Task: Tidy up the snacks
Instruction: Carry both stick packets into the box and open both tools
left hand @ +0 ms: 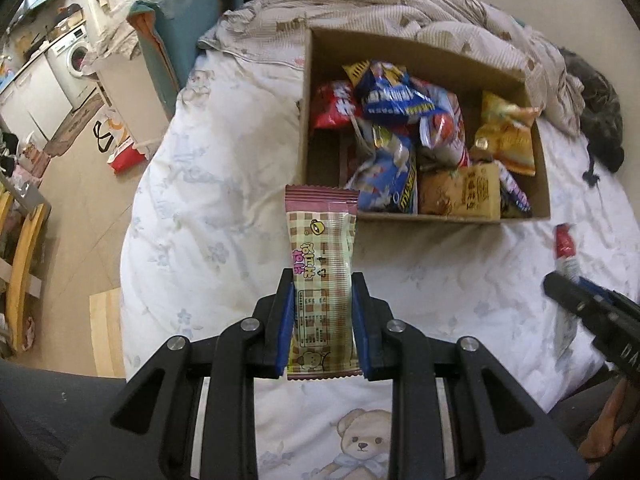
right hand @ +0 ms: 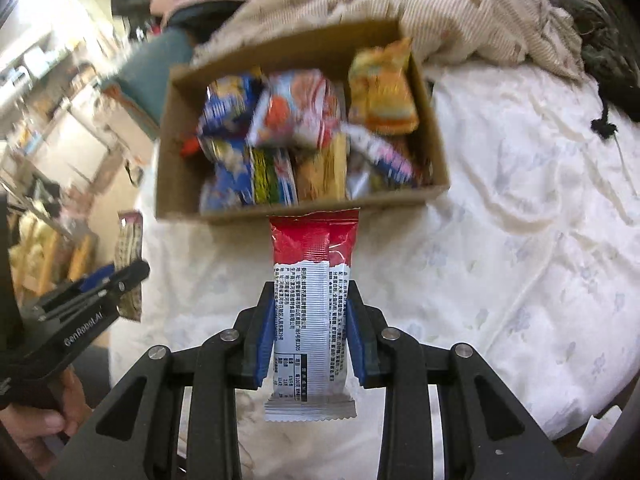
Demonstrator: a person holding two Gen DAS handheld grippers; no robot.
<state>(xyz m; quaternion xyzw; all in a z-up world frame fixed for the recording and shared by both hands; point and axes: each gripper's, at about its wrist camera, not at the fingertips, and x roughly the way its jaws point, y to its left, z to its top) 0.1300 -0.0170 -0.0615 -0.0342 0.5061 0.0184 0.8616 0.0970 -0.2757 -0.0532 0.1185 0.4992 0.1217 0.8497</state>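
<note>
A: Where are the snacks?
B: The plaid snack bar (left hand: 322, 276) is clamped in the left hand-held gripper (left hand: 322, 292), the red-and-white snack bar (right hand: 312, 312) in the right hand-held gripper (right hand: 312, 308).
A: And around them?
B: Both hang above the bed (left hand: 208, 216), near the cardboard box (left hand: 424, 218) full of packets.

Left snack (left hand: 322, 276): I see a cream and brown check with a maroon striped end and pink lettering.
Right snack (right hand: 312, 308): red top, white ribbed lower part with black print.
Gripper pads (left hand: 285, 320): blue, on black frames.
Box (left hand: 306, 120): plain brown cardboard.
Quilt (left hand: 216, 216): white with pale blue flowers and a tan bear.
Blanket (left hand: 360, 4): beige stripes.
</note>
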